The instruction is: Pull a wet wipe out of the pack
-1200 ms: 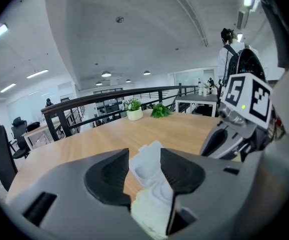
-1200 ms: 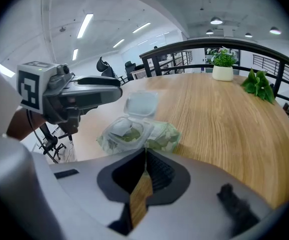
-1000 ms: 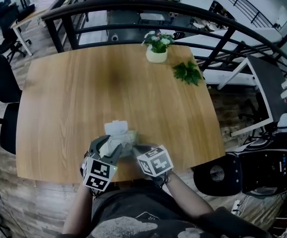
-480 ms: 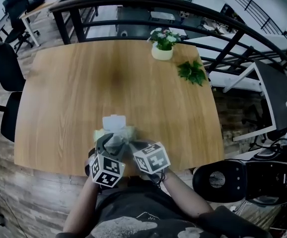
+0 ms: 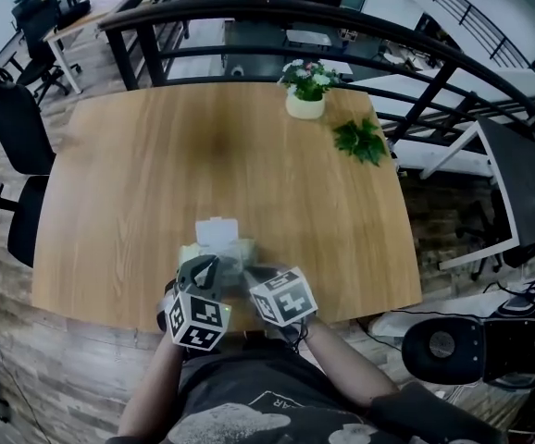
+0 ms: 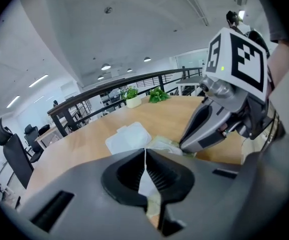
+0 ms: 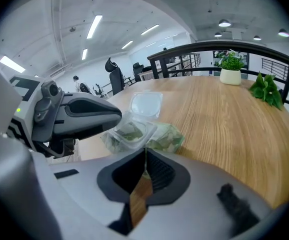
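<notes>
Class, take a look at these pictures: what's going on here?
A person works two handheld grippers over a wet wipe pack near the wooden table's front edge. The pack's lid is flipped open. The left gripper is shut on a white wipe at the opening; the right gripper appears to pinch the pack's edge, steadying it.

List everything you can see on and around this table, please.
table: one, light wood, centre
wet wipe pack: one, green, lid open, near edge
wet wipe: one, white, between left jaws
potted plant: one, white pot, far edge
leafy sprig: one, green, right of plant
railing: one, black, beyond table
office chairs: several, black, floor at left
left gripper: grey, shut on the wet wipe
right gripper: grey, jaws together by the pack
</notes>
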`<state>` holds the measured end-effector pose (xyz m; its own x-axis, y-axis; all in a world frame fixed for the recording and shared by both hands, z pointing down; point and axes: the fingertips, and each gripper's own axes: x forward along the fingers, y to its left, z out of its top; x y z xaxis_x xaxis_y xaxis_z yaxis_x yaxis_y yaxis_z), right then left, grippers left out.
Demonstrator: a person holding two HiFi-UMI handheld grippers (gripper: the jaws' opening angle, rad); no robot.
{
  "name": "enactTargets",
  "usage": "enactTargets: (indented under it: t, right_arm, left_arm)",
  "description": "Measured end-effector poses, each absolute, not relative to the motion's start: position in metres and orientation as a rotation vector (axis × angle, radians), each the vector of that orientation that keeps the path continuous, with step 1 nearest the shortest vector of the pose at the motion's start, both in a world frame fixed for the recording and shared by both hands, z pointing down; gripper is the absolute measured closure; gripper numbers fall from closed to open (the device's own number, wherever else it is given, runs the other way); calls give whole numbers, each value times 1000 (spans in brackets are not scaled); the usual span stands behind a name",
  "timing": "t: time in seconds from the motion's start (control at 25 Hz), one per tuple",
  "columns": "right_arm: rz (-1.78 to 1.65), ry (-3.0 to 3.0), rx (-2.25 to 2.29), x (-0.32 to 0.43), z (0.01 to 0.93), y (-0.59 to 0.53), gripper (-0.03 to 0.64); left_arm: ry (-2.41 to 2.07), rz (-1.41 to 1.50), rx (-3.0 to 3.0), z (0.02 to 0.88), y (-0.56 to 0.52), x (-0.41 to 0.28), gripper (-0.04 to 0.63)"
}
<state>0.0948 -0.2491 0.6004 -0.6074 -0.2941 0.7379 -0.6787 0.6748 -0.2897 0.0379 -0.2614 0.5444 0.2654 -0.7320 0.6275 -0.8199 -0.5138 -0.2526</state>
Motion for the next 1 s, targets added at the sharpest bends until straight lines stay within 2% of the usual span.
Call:
enactTargets:
  t: [0.52,1.0]
  right_arm:
    - [762,-2131,891,96,596,-250,591]
    - [758,-2087,995,97,591,-246,589]
  left_arm:
    - [-1468,844,2359,532,-252,-25,581]
    - [-1278,818,2516,537,-239,13,578]
